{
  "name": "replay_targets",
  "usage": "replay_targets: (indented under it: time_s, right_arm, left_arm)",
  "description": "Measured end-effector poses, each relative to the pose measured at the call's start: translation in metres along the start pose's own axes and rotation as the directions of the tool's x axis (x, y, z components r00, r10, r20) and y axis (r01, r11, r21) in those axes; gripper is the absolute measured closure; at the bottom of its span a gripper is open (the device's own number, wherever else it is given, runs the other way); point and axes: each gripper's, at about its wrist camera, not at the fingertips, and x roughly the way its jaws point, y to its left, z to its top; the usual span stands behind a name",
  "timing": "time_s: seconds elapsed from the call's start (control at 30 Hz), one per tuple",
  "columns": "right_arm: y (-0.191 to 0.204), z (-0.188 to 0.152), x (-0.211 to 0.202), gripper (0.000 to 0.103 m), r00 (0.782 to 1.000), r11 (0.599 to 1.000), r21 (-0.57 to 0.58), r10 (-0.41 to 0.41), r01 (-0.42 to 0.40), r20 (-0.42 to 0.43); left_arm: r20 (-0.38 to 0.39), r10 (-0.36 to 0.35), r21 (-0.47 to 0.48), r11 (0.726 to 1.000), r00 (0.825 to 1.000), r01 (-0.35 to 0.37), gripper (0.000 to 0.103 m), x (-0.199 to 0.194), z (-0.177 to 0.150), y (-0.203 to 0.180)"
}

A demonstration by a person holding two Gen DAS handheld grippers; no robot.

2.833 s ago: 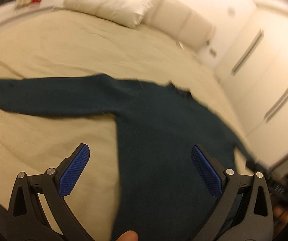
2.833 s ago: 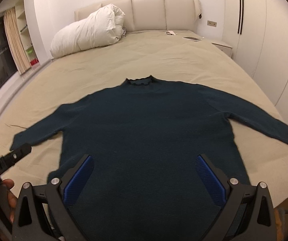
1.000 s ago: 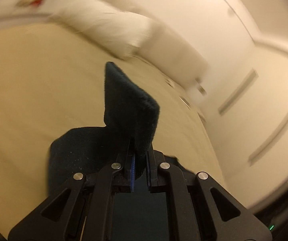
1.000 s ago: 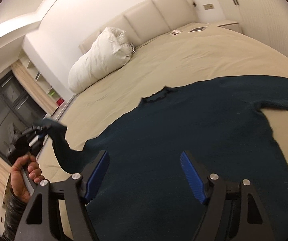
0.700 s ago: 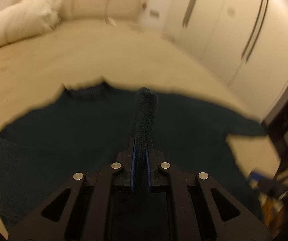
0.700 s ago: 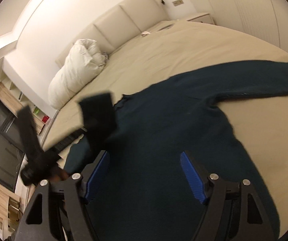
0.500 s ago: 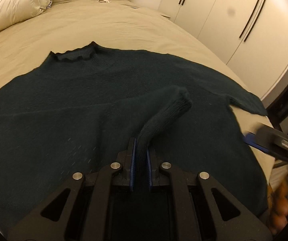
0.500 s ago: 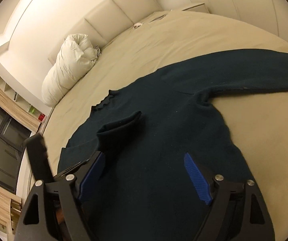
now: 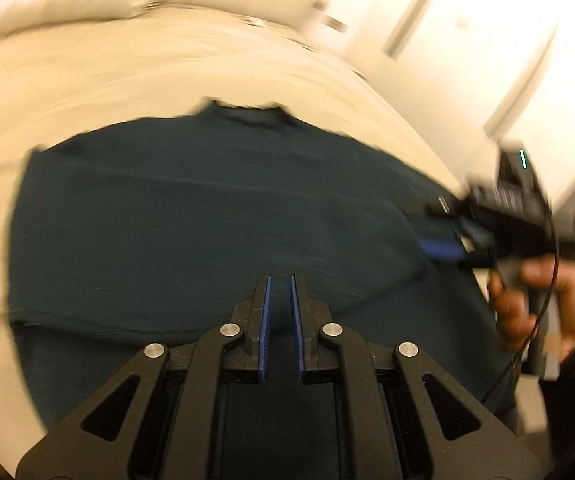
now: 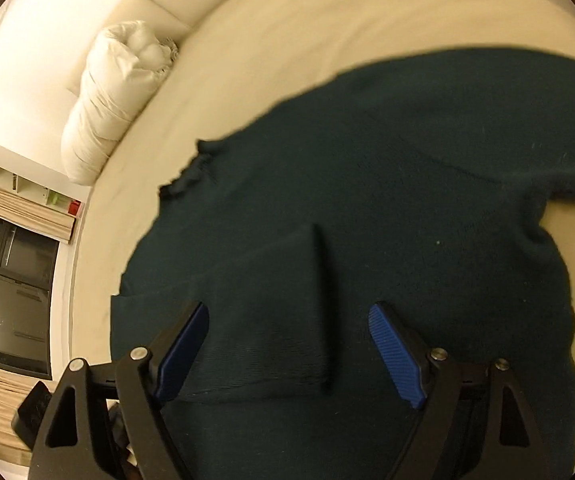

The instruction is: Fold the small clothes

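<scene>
A dark teal sweater (image 9: 207, 220) lies front up on the bed, its neckline (image 10: 191, 172) toward the headboard. Its left sleeve (image 10: 271, 312) is folded across the chest and lies flat, the cuff edge (image 10: 321, 300) near the middle. My left gripper (image 9: 280, 280) is low over that sleeve. Its jaws are shut to a thin slit that shows only dark knit. My right gripper (image 10: 287, 308) hovers open over the folded cuff, touching nothing. In the blurred left wrist view one of its blue pads (image 9: 439, 247) and the hand (image 9: 535, 308) holding it show at right. The other sleeve (image 10: 527, 100) stays spread out.
The beige bed (image 9: 127, 72) stretches around the sweater. A rolled white duvet (image 10: 119, 92) sits by the padded headboard. Wardrobe doors (image 9: 467, 40) stand beyond the bed's right side. A dark window with curtains (image 10: 7, 280) is on the left.
The left gripper lifted the left sleeve, swung it over the chest and lowered it flat. The right gripper dropped closer to the sweater, and its jaws spread a little wider.
</scene>
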Motion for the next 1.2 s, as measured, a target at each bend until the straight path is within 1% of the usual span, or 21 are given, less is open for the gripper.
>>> replay_targets:
  time_s: [0.07, 0.1, 0.13, 0.17, 0.2, 0.23, 0.27, 0.37, 0.43, 0.5, 0.6, 0.63, 0.73, 0.77, 0.8, 0.87, 0.93, 1.0, 1.1, 1.2]
  right_arm:
    - [0.000, 0.002, 0.009, 0.019, 1.000, 1.000, -0.011, -0.001, 0.000, -0.026]
    - [0.004, 0.004, 0.013, 0.028, 1.000, 1.000, -0.024, -0.003, 0.002, -0.029]
    - [0.008, 0.004, 0.016, 0.044, 0.999, 0.999, -0.046, -0.003, 0.001, -0.033]
    - [0.018, 0.005, 0.021, 0.053, 0.998, 0.996, -0.089, 0.001, -0.006, -0.057]
    - [0.025, 0.006, 0.024, 0.066, 0.997, 0.991, -0.131, -0.009, -0.001, -0.078]
    - [0.035, 0.006, 0.028, 0.084, 0.996, 0.983, -0.180, -0.039, 0.024, -0.080]
    - [0.046, 0.006, 0.030, 0.093, 0.994, 0.968, -0.245, -0.079, 0.059, -0.072]
    - [0.059, 0.014, 0.025, 0.094, 0.994, 0.938, -0.337, -0.101, 0.081, -0.041]
    - [0.067, 0.025, 0.015, 0.095, 0.993, 0.914, -0.391, -0.114, 0.109, 0.010]
    - [0.072, 0.038, 0.008, 0.095, 0.991, 0.896, -0.422, -0.123, 0.135, 0.054]
    - [0.068, 0.054, -0.003, 0.095, 0.989, 0.881, -0.449, -0.114, 0.147, 0.099]
    - [0.066, 0.060, -0.003, 0.095, 0.988, 0.880, -0.452, -0.107, 0.145, 0.109]
    - [0.055, 0.068, -0.004, 0.095, 0.989, 0.880, -0.455, -0.088, 0.135, 0.122]
    - [0.052, 0.068, -0.003, 0.094, 0.988, 0.878, -0.459, -0.093, 0.139, 0.123]
    - [0.049, 0.069, 0.002, 0.094, 0.987, 0.875, -0.462, -0.102, 0.148, 0.123]
    - [0.040, 0.067, 0.013, 0.095, 0.987, 0.878, -0.453, -0.117, 0.153, 0.106]
    - [0.028, 0.065, 0.020, 0.094, 0.987, 0.888, -0.433, -0.125, 0.155, 0.096]
    - [0.015, 0.064, 0.019, 0.095, 0.989, 0.908, -0.396, -0.112, 0.140, 0.091]
    - [0.004, 0.064, 0.011, 0.095, 0.992, 0.933, -0.341, -0.090, 0.113, 0.084]
    - [-0.004, 0.061, 0.007, 0.095, 0.993, 0.946, -0.305, -0.091, 0.108, 0.072]
  left_arm:
    - [0.021, 0.014, -0.064, 0.998, 1.000, -0.012, 0.094, -0.011, 0.002, 0.021]
    - [0.035, 0.019, -0.079, 0.997, 0.999, -0.016, 0.094, -0.018, 0.002, 0.027]
    - [0.055, 0.029, -0.086, 0.996, 0.998, -0.024, 0.094, -0.026, 0.001, 0.033]
    - [0.071, 0.039, -0.094, 0.995, 0.997, -0.033, 0.094, -0.032, 0.000, 0.037]
    - [0.082, 0.045, -0.108, 0.993, 0.996, -0.036, 0.094, -0.040, -0.004, 0.042]
    - [0.092, 0.052, -0.146, 0.989, 0.994, -0.038, 0.094, -0.047, -0.006, 0.052]
    - [0.098, 0.057, -0.172, 0.984, 0.994, -0.039, 0.094, -0.048, -0.006, 0.059]
    - [0.108, 0.090, -0.252, 0.966, 0.990, -0.061, 0.094, -0.058, -0.003, 0.085]
    - [0.113, 0.117, -0.291, 0.953, 0.987, -0.080, 0.094, -0.062, 0.000, 0.099]
    - [0.126, 0.132, -0.324, 0.942, 0.983, -0.085, 0.094, -0.066, 0.004, 0.109]
    - [0.107, 0.165, -0.328, 0.937, 0.981, -0.121, 0.094, -0.068, 0.005, 0.119]
    - [0.084, 0.173, -0.328, 0.935, 0.981, -0.137, 0.094, -0.064, 0.004, 0.122]
    - [0.049, 0.187, -0.330, 0.930, 0.981, -0.161, 0.094, -0.056, -0.004, 0.128]
    - [0.045, 0.196, -0.326, 0.930, 0.980, -0.171, 0.094, -0.045, -0.004, 0.126]
    - [0.042, 0.205, -0.326, 0.928, 0.978, -0.180, 0.094, -0.043, -0.005, 0.127]
    - [0.055, 0.212, -0.338, 0.924, 0.976, -0.182, 0.094, -0.047, -0.004, 0.128]
    - [0.092, 0.228, -0.344, 0.921, 0.969, -0.184, 0.094, -0.056, 0.002, 0.127]
    - [0.141, 0.233, -0.340, 0.924, 0.962, -0.174, 0.094, -0.066, 0.015, 0.125]
    - [0.183, 0.237, -0.330, 0.929, 0.954, -0.168, 0.094, -0.073, 0.039, 0.126]
    - [0.211, 0.237, -0.311, 0.936, 0.948, -0.165, 0.094, -0.079, 0.058, 0.123]
